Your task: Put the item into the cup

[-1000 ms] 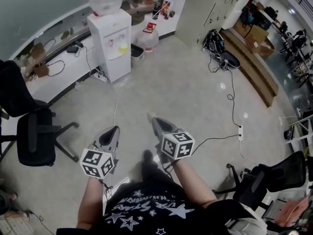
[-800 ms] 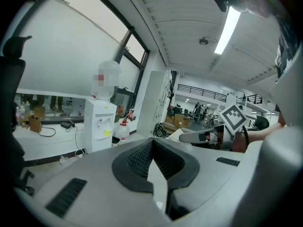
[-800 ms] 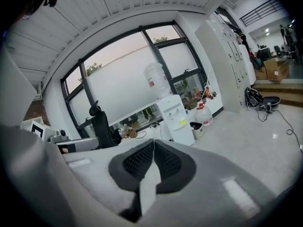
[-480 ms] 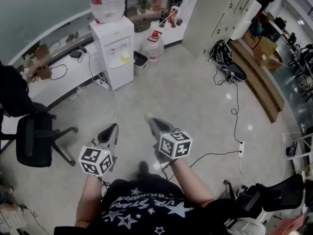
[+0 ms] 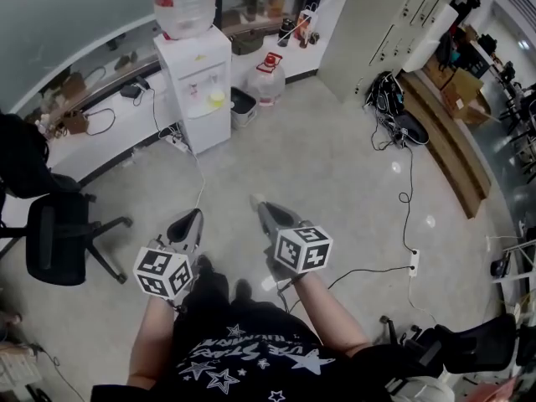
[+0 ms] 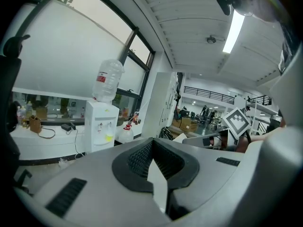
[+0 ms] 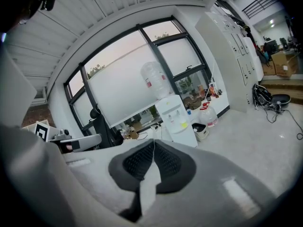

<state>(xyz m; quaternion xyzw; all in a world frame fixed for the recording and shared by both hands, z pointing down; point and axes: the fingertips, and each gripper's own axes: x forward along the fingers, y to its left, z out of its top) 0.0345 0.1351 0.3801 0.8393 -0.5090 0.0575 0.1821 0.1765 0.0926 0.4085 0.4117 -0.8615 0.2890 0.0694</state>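
Note:
No cup and no loose item show in any view. In the head view my left gripper (image 5: pixel 193 218) and right gripper (image 5: pixel 256 202) are held side by side at waist height above the grey floor, pointing towards a white water dispenser (image 5: pixel 194 82). Both are shut with nothing between the jaws. In the left gripper view the left gripper (image 6: pixel 151 144) has its black ribbed pads (image 6: pixel 139 157) pressed together. The right gripper view shows the right gripper (image 7: pixel 154 144) closed the same way.
The water dispenser (image 6: pixel 98 126) (image 7: pixel 176 119) stands against a curved white counter (image 5: pixel 92 124). A spare water jug (image 5: pixel 270 78) sits beside it. A black office chair (image 5: pixel 52 237) is at the left. Cables (image 5: pixel 402 166) and a power strip (image 5: pixel 413 260) lie at the right.
The person has stepped a little across the floor, so the scene has shifted in the head view. Both grippers keep the same pose and stay shut.

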